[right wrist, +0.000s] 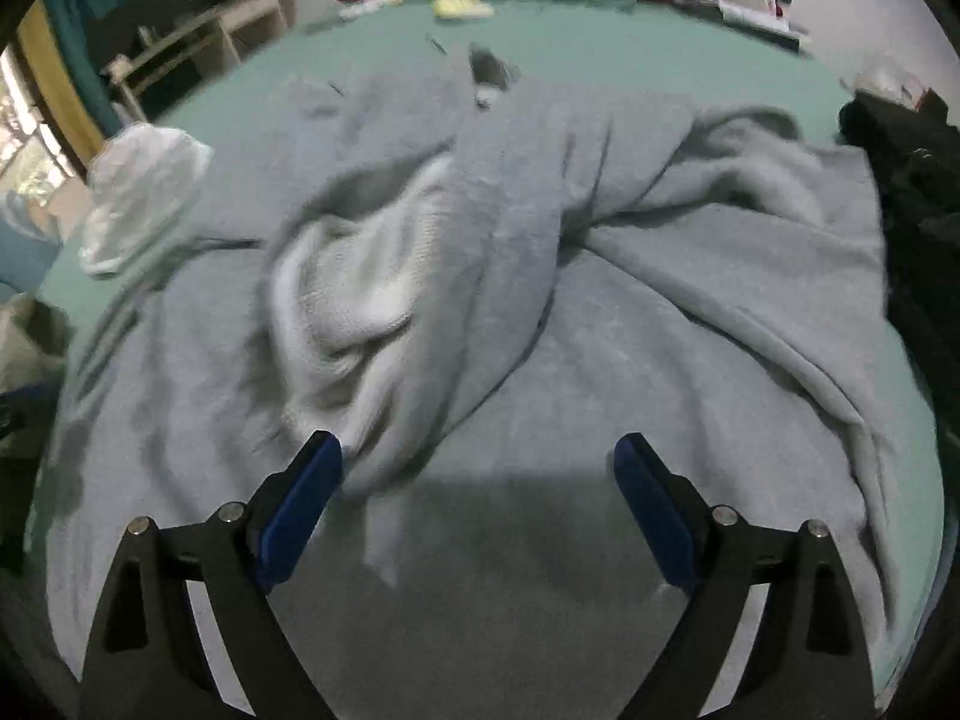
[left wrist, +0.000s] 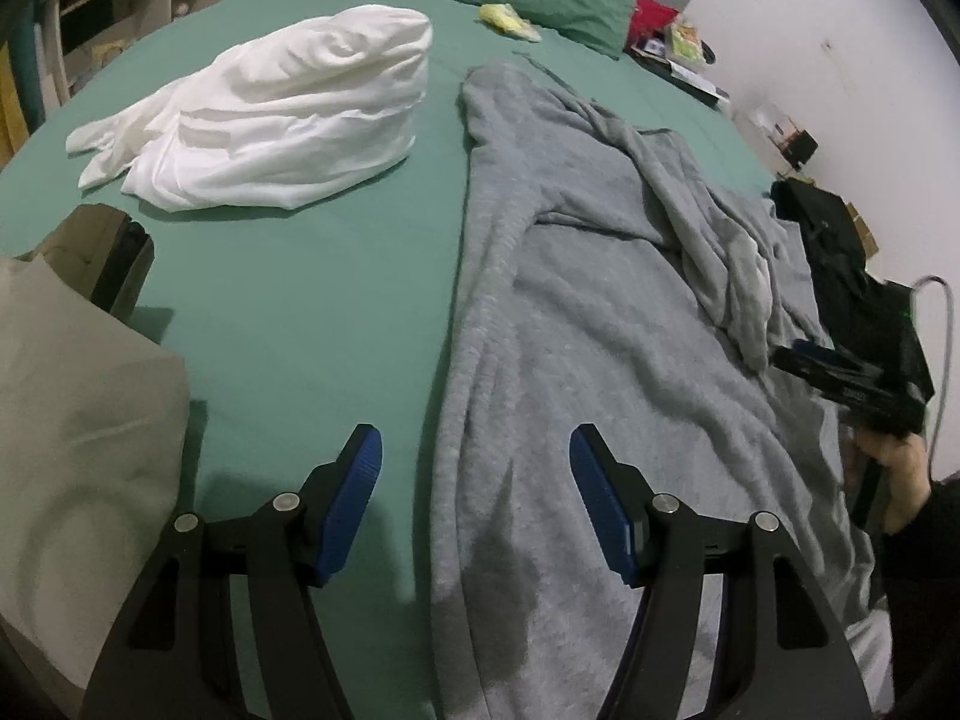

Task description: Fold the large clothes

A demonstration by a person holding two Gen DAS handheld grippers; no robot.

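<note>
Above the grey garment, the right gripper is angled downward, jaws spread wide and empty; the left gripper is likewise held wide, gripping nothing.

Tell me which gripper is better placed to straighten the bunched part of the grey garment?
Probably the right gripper: it is open, and the bunched folds of the grey garment lie just ahead of it. The left gripper straddles the garment's flat edge.

left wrist: steep down, close | right: same | shared: grey garment
</note>
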